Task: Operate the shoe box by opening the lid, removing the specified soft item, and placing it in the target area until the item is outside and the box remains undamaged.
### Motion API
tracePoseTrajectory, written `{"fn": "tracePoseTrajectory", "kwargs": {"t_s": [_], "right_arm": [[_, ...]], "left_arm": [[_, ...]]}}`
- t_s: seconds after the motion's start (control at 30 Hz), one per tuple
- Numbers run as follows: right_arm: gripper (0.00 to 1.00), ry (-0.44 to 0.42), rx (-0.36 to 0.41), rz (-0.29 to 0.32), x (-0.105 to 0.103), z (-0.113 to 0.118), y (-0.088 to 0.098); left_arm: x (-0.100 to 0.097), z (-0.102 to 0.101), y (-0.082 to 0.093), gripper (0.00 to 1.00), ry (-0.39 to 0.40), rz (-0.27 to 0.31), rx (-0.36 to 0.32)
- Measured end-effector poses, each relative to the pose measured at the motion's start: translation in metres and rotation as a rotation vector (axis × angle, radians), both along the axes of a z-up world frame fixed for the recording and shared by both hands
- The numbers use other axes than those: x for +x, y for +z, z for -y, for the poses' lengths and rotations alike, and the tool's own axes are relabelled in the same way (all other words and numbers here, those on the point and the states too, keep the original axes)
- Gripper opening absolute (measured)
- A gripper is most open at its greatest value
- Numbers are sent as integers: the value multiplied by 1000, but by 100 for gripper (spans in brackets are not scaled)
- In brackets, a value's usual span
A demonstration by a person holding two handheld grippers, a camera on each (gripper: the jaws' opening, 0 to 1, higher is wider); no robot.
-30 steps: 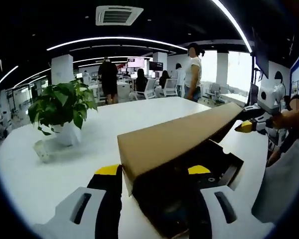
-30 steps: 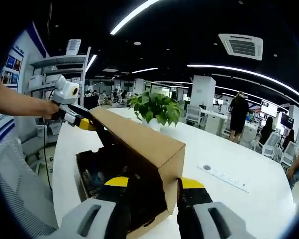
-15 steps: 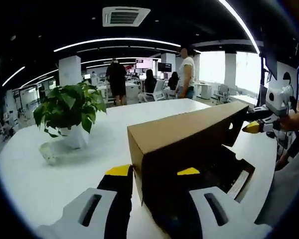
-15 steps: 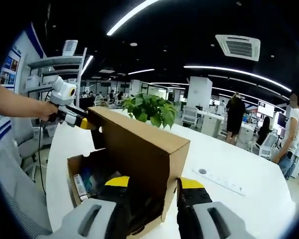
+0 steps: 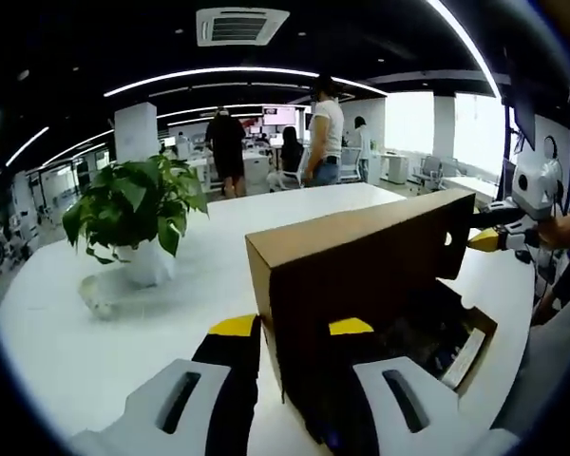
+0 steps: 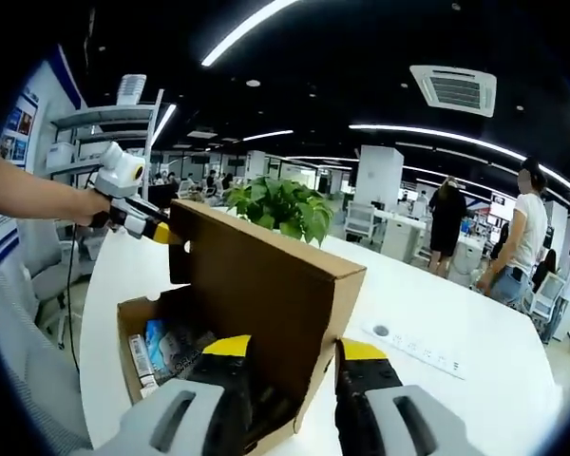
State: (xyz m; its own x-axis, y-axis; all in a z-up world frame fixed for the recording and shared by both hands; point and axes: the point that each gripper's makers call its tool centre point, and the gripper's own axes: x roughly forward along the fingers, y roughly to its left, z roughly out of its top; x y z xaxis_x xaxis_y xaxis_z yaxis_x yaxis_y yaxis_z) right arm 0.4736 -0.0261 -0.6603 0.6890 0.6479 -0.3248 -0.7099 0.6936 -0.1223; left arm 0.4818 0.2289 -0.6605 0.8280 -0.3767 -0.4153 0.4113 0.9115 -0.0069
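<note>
The shoe box (image 5: 427, 332) is sitting on the white counter (image 5: 95, 332) with its brown cardboard lid (image 5: 361, 266) standing raised on edge, hinged along the far side of the box; in the right gripper view the same lid (image 6: 266, 275) is rising above the open box (image 6: 138, 323), whose inside is showing a pale blue item and some printed packaging; which of these is the soft item is not clear, but the contents are lying inside the box.

The left gripper (image 5: 290, 332) is holding one end of the lid; its yellow-tipped fingers (image 5: 233, 328) are clamped on either side of the cardboard corner; in the right gripper view it is appearing at the left (image 6: 157, 231), held by a person's hand (image 6: 85, 204), its tip touching the far end of the lid.

The right gripper (image 6: 290, 350) is gripping the opposite end; its fingers (image 6: 230, 347) are closed on the lid's near corner; in the left gripper view it is showing at the right (image 5: 489, 239), touching the lid's far end.

A potted plant (image 5: 138, 214) is standing on the counter well apart from the box; a white power strip (image 6: 423, 347) is lying on the counter beyond the lid; several people (image 5: 321, 133) are standing in the office behind.
</note>
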Motion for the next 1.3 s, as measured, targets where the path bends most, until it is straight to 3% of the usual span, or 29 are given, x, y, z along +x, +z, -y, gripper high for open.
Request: {"fn": "tracePoseTrajectory", "kwargs": {"t_s": [0.53,0.77,1.3], "right_arm": [[29,-27,20,-14,17,0,-2],[29,-32,20,-17,24,0,-3],[25,-60,37,-56,32,3,-16]], "left_arm": [[16,-5,-2,15,28,-17,17],[26,-13,-4,5,56,-17,28],[39,-13,-9,4,59,-25,36]]}}
